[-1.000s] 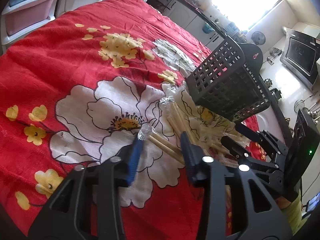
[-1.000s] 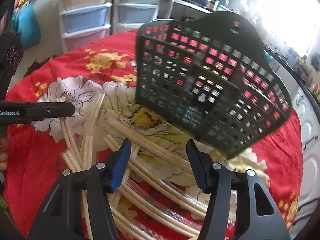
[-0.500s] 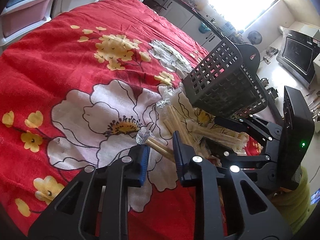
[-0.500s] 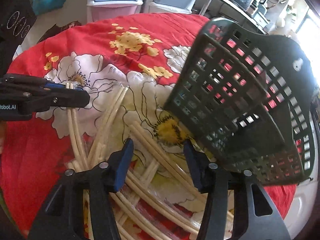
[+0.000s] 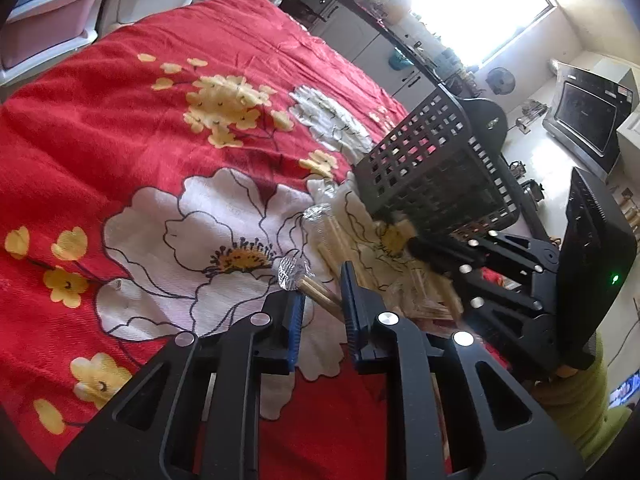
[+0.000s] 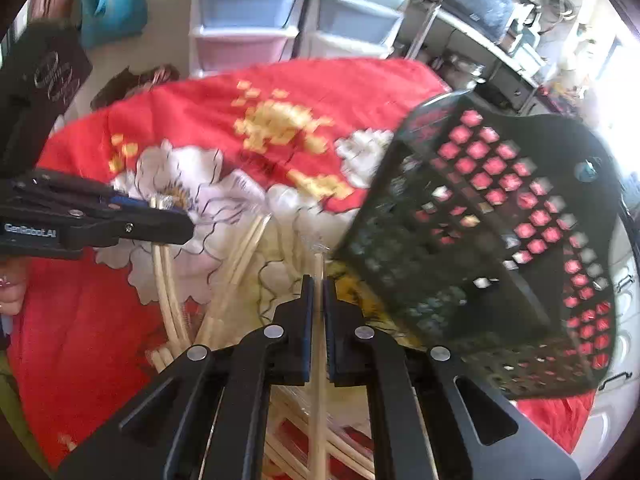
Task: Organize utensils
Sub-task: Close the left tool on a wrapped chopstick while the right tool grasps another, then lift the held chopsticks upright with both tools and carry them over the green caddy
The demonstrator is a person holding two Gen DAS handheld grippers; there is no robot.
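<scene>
Both tongs closed since earlier: right tongs (image 6: 316, 292) clamped on a chopstick (image 6: 318, 360) just beside basket (image 6: 500, 248); left tongs (image 5: 320, 292) closing w/ wrapped chopsticks (image 5: 316, 294) between, near basket.

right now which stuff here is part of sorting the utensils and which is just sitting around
Job:
- wrapped chopsticks
- black mesh utensil basket
- left hand-held gripper, closing on a pair
- right hand-held gripper, shut on one pair

Around:
- floral red cloth
- plastic drawers
- microwave
</scene>
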